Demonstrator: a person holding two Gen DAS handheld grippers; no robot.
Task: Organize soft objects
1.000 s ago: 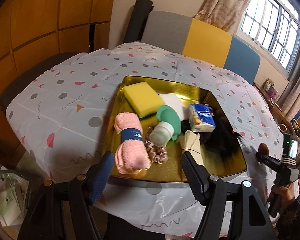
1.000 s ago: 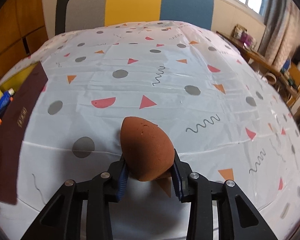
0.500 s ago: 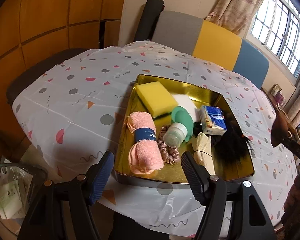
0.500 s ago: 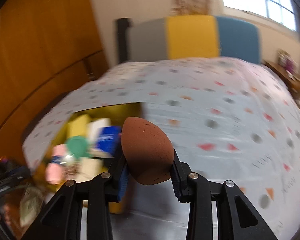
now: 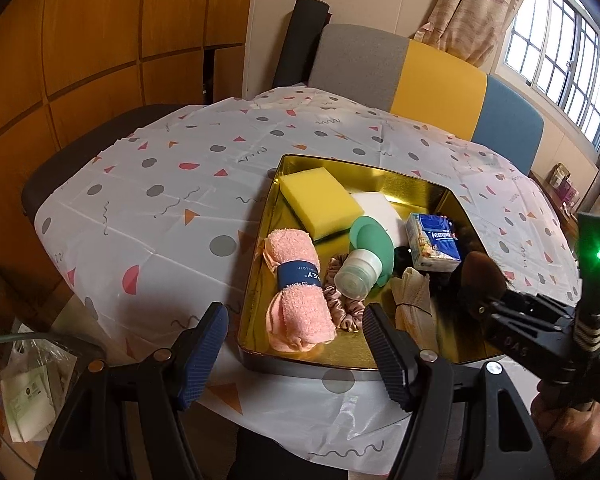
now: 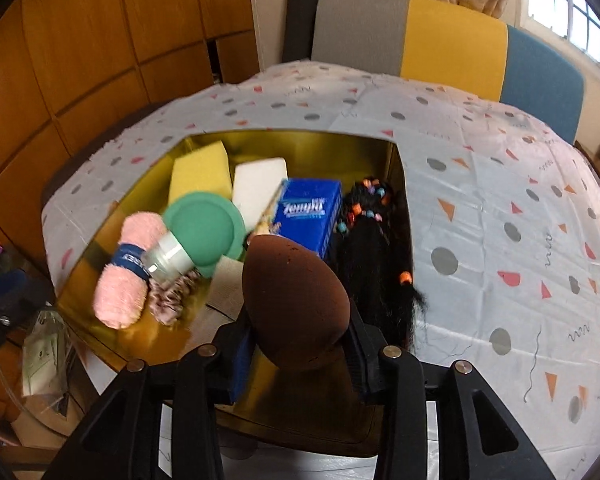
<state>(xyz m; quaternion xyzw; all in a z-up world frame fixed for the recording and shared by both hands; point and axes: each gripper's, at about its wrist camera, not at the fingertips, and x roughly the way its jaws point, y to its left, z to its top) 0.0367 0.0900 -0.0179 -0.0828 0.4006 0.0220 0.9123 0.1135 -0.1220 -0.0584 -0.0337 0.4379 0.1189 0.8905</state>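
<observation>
A brown egg-shaped makeup sponge (image 6: 296,300) sits between the pads of my right gripper (image 6: 298,356), whose jaws are opening while still touching it. It hangs over the near right part of the gold tray (image 6: 300,140). The left wrist view shows that sponge (image 5: 480,276) and the right gripper (image 5: 482,300) at the tray's right side. The tray (image 5: 340,364) holds a yellow sponge (image 5: 320,200), a white block (image 5: 376,208), a pink towel roll (image 5: 296,284), a green bottle (image 5: 364,256), a tissue pack (image 5: 432,242), a scrunchie (image 5: 342,304) and black hair (image 6: 376,264). My left gripper (image 5: 296,344) stands open before the tray's near edge, holding nothing.
The patterned tablecloth (image 5: 180,208) covers the round table. A grey, yellow and blue chair back (image 5: 440,80) stands behind it. Wooden panels (image 5: 100,40) line the left wall. A plastic bag (image 5: 28,392) lies low at the left. A person's hand (image 5: 568,428) grips the right tool.
My right gripper carried the brown sponge leftward from over the bare tablecloth to above the tray. The left gripper stayed where it was.
</observation>
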